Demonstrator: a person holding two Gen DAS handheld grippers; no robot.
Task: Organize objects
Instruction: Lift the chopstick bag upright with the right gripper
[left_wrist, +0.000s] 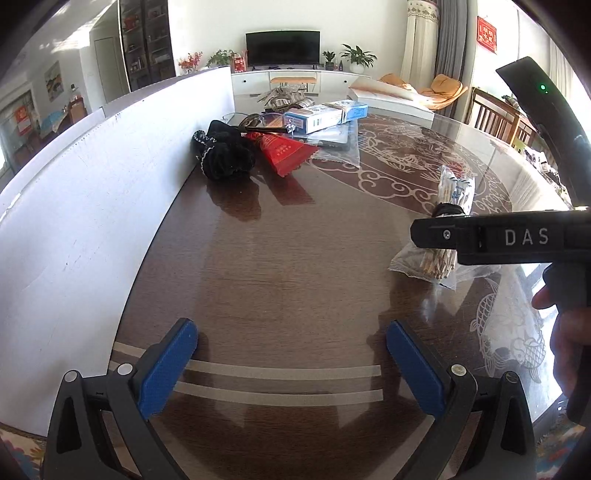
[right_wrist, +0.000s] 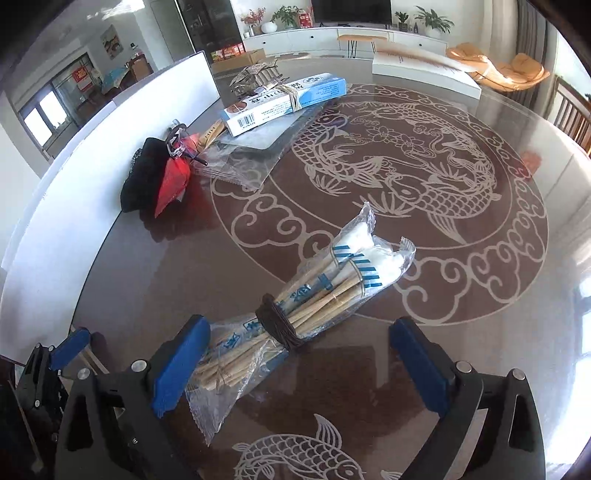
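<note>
Counted on the table (right_wrist: 480, 258): 1 bagged bundle of wooden sticks (right_wrist: 295, 314) near, and far left 1 black cloth item (right_wrist: 142, 181), 1 red packet (right_wrist: 173, 184), 1 pair of glasses (right_wrist: 181, 142), 1 blue-and-white box (right_wrist: 284, 101), 1 clear plastic bag (right_wrist: 251, 155), 1 white panel (right_wrist: 92, 147).

Dark glossy bench (right_wrist: 155, 258) with pale fish pattern carries bagged swab bundle (right_wrist: 295, 314), black cloth (right_wrist: 142, 181), red packet (right_wrist: 173, 184), clear bags (right_wrist: 255, 155), flat white box (right_wrist: 424, 74) at far edge.
</note>
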